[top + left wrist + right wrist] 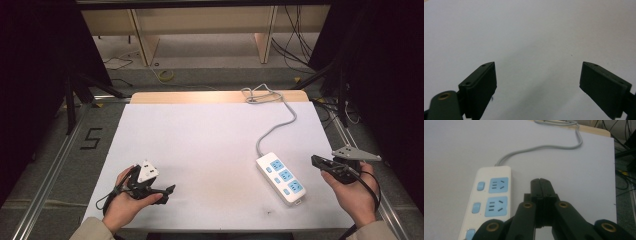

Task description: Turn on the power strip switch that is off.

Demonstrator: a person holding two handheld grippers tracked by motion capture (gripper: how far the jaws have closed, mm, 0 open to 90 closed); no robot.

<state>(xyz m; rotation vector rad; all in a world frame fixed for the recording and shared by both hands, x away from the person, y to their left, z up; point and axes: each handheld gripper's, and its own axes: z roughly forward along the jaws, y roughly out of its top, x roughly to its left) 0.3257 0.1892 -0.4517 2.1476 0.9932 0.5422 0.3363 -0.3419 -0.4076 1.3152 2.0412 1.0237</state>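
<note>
The table top [200,140] is covered by a smooth, matt white sheet, with a strip of pale wood [200,97] showing along its far edge. The power strip [281,178] looks like glossy white plastic with light blue socket faces and buttons, and its grey cord [276,126] has a smooth rubbery skin. Both the left gripper [537,82] and the right gripper [541,185] have jaws of matt black plastic, the right one's linkage set with small brass-coloured metal rings.

White pwr strip [283,178], table's right.
</note>
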